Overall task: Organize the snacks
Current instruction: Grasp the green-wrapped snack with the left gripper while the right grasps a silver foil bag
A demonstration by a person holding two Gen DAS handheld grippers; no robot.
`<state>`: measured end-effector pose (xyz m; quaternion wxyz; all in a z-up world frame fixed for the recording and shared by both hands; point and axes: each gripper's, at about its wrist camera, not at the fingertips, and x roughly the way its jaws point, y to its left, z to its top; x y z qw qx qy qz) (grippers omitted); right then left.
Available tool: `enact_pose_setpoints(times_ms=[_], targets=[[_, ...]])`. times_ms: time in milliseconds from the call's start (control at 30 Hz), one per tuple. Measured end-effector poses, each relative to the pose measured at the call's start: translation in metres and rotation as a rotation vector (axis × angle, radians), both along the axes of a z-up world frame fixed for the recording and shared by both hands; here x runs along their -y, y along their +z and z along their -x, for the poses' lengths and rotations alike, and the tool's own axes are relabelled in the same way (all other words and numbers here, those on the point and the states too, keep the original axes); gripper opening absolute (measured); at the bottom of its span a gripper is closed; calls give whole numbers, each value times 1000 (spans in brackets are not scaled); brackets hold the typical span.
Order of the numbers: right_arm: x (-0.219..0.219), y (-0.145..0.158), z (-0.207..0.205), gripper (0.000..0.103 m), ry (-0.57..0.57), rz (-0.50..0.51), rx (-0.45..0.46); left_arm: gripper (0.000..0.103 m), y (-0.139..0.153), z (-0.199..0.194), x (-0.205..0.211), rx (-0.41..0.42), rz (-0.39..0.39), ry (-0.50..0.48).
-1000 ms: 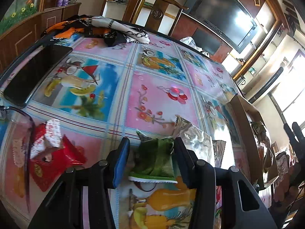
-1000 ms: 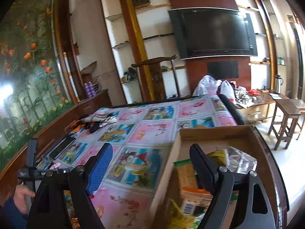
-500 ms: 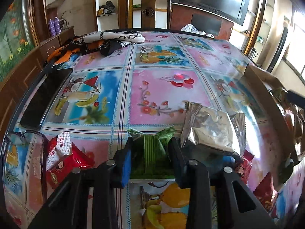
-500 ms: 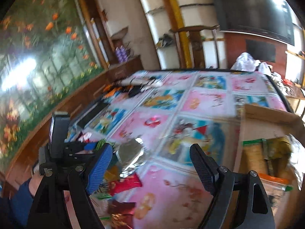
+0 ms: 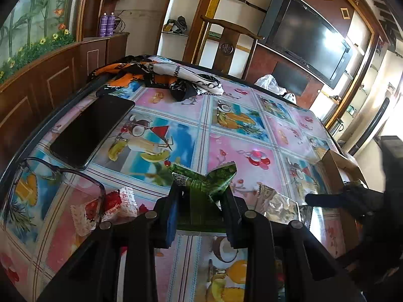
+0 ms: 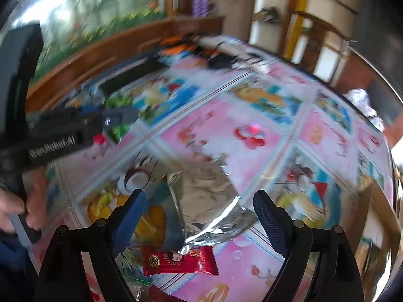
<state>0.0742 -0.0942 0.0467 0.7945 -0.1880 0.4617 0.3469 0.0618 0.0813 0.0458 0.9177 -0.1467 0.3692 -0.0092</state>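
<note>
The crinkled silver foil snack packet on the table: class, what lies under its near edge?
The silver foil packet overlaps one end of a red snack wrapper. Anything else beneath the foil is covered and cannot be seen.

Both grippers, left [image 5: 201, 206] and right [image 6: 199, 216], are black plastic frames with round silver pivot screws. One finger pad on each is blue, the other black and ribbed. White lettering marks the left gripper's body; the person's sleeve [image 6: 10, 256] is dark blue.

Green packet [image 5: 201, 196], fruit-print tablecloth [image 5: 241, 136]
</note>
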Motion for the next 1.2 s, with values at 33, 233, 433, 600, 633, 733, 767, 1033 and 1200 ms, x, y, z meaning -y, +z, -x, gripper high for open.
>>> enact_pose_setpoints(times_ms=[33,233,433,600,633,733,767,1033,1200], targets=[[-4,-5,-2,90,-1,38,12,29,0,0,1,1,3,-6],[-4,-24,-23,90,-35,93,-16,29,0,1,10,5,3,-44],[6,-19,-21,63,-143,-19,-44,29,0,1,14,5,7,-67],[32,6,2,63,-267,-125,34,29,2,4,25,24,5,-112],[37,12,6,63,-294,-139,62,29,2,4,28,26,3,-122],[61,24,15,63,-383,-218,122,29,4,7,39,45,-15,-155],[69,24,17,63,-405,-250,137,29,4,8,44,53,-27,-167],[91,22,12,63,-458,-311,111,29,0,9,66,67,-84,-208],[102,28,11,63,-478,-354,90,29,-2,11,81,80,-132,-238]])
